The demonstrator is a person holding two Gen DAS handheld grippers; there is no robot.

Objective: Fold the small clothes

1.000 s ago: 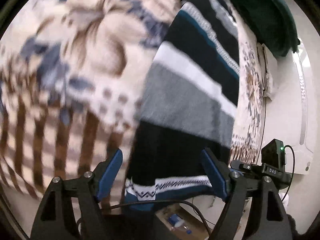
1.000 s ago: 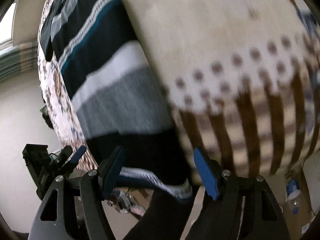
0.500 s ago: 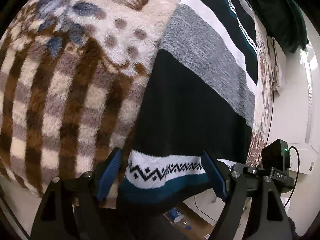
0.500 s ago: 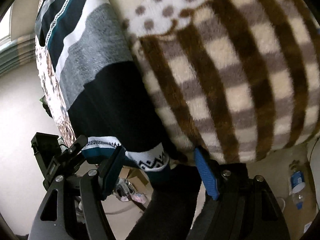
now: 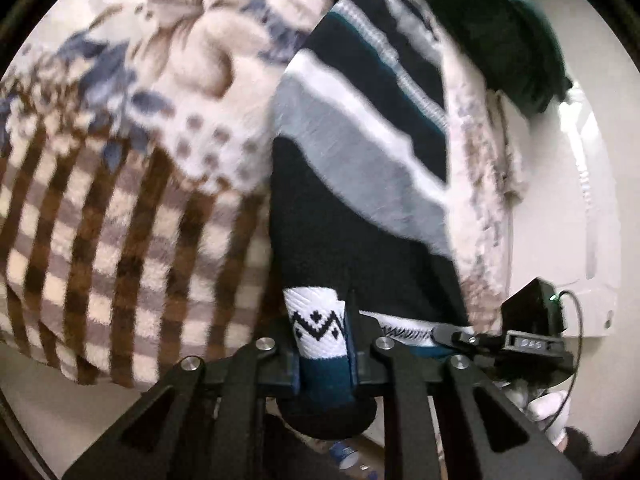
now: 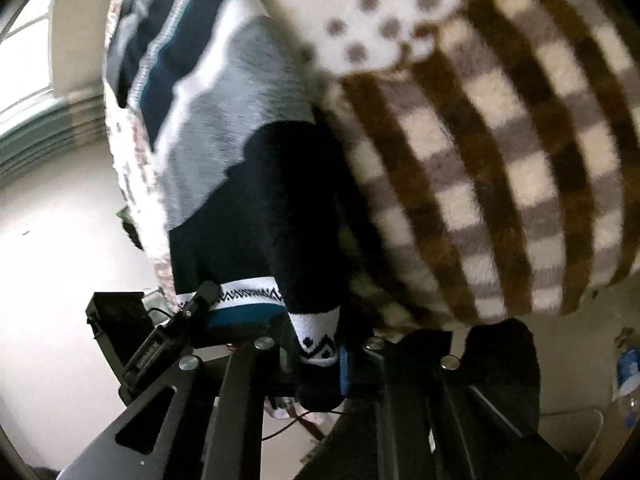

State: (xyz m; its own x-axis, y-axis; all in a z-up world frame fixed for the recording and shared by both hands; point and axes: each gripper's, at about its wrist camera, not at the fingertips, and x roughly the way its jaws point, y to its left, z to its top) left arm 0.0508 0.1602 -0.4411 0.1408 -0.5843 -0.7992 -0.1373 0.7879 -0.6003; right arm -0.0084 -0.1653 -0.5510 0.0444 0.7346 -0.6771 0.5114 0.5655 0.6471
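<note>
A striped knit garment (image 5: 360,168) in black, grey, white and teal lies on a fleece blanket, its patterned hem hanging over the near edge. My left gripper (image 5: 322,340) is shut on the hem's left corner, where the white zigzag band (image 5: 316,324) bunches between the pads. My right gripper (image 6: 318,348) is shut on the hem's right corner (image 6: 316,340). The garment also shows in the right wrist view (image 6: 240,152). The other gripper appears at the side of each view, left gripper (image 6: 172,332), right gripper (image 5: 500,340).
The fleece blanket (image 5: 120,208) with brown checks and blue flowers covers the surface and also shows in the right wrist view (image 6: 500,160). A dark green cloth (image 5: 508,28) lies at the far end. A white wall (image 5: 560,200) is to the right. A water bottle (image 6: 626,368) sits on the floor.
Both grippers were open around the hem and have closed on its two corners. The hem is now bunched and lifting slightly off the blanket edge.
</note>
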